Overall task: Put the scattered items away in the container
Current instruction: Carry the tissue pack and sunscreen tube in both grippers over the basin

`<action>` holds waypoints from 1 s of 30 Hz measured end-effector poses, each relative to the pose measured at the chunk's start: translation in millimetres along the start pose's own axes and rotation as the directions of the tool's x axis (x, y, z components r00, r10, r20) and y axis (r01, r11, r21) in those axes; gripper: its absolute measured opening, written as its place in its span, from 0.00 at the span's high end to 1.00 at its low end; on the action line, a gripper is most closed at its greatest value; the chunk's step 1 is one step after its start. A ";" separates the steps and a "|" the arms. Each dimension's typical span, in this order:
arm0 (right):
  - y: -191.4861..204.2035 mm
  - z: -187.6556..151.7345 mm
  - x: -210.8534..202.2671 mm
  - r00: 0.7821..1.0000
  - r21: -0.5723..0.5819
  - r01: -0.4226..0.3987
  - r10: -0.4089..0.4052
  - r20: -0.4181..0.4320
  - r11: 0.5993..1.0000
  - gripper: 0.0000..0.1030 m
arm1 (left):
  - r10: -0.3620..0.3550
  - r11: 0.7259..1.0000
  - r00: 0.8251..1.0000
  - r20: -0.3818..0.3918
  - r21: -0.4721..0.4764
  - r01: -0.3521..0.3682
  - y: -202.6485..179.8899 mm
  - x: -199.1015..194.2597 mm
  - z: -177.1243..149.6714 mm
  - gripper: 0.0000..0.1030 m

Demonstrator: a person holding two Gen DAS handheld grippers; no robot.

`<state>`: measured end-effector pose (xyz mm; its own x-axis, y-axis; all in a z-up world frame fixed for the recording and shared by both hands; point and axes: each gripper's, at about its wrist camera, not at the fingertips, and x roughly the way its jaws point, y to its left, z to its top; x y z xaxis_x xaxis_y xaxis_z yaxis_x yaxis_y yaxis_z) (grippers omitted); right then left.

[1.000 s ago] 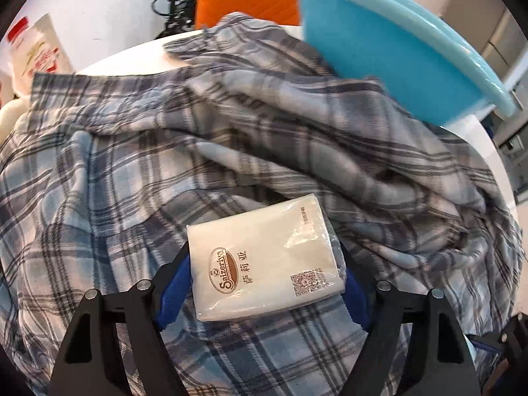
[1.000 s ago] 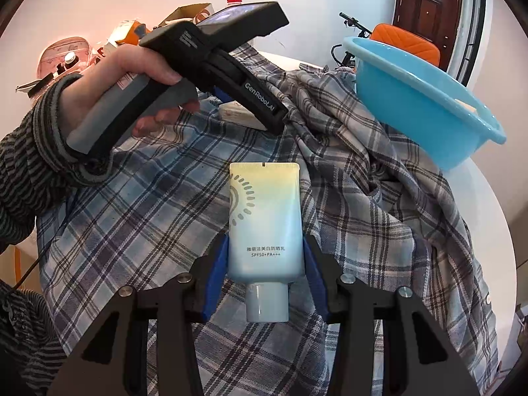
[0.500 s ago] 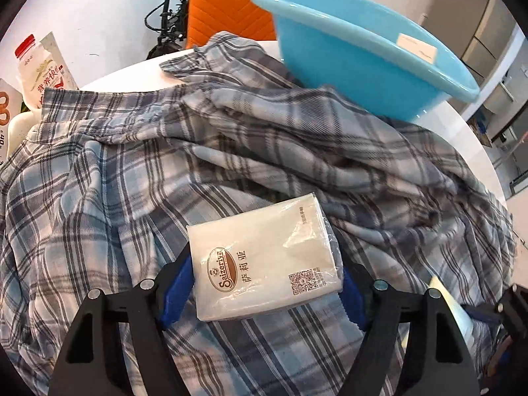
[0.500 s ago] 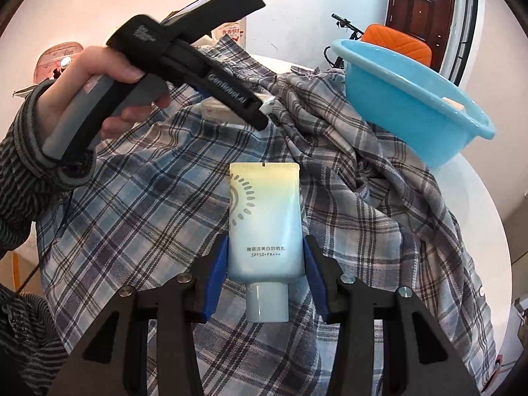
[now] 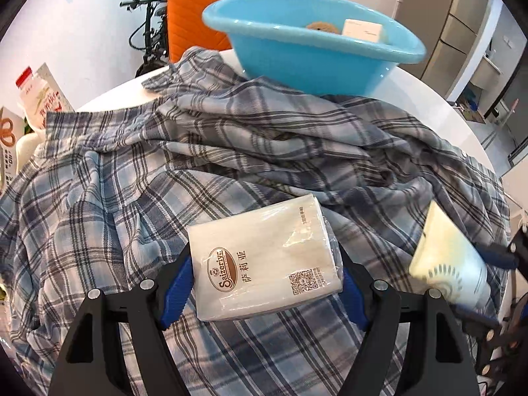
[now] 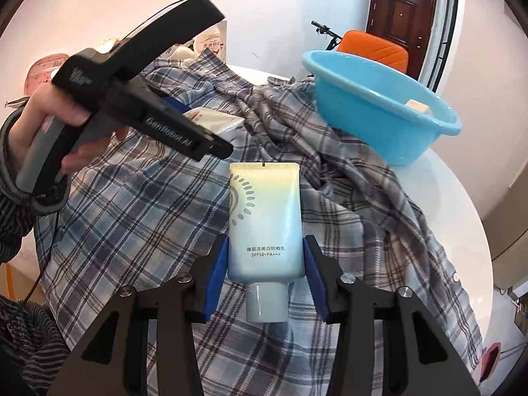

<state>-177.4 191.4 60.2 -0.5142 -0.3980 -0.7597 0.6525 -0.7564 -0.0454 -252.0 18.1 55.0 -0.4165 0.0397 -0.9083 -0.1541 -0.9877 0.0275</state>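
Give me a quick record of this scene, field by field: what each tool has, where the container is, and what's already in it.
left tool: shut on tissue pack
right tool: shut on sunscreen tube
container: blue basin, far side of table, on the shirt's edge
in basin: white box, round tan item
underneath: plaid shirt spread over table

White round table (image 6: 462,204): plaid shirt (image 5: 231,151) spread across; blue basin (image 5: 310,56) at far edge.
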 end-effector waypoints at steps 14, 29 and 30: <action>-11.2 -17.0 -9.1 0.999 0.040 0.044 -0.043 -0.023 0.998 0.57 | -0.015 0.999 1.000 -0.004 0.037 0.015 -31.2 -2.0 -28.1 0.24; -27.7 -8.6 -11.5 0.999 0.072 0.048 -0.048 0.002 0.996 0.57 | -0.020 0.997 1.000 0.020 0.079 0.018 -45.0 -11.6 -16.6 0.24; -28.9 -6.8 -12.1 0.999 0.072 0.047 -0.048 0.006 0.996 0.57 | -0.020 0.997 1.000 0.021 0.080 0.018 -45.3 -11.5 -15.1 0.24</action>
<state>-186.3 221.6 66.3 -0.5481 -0.3643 -0.7529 0.5855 -0.8099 -0.0343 -226.7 60.1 57.9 -0.4318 0.0627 -0.8998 -0.2327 -0.9715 0.0440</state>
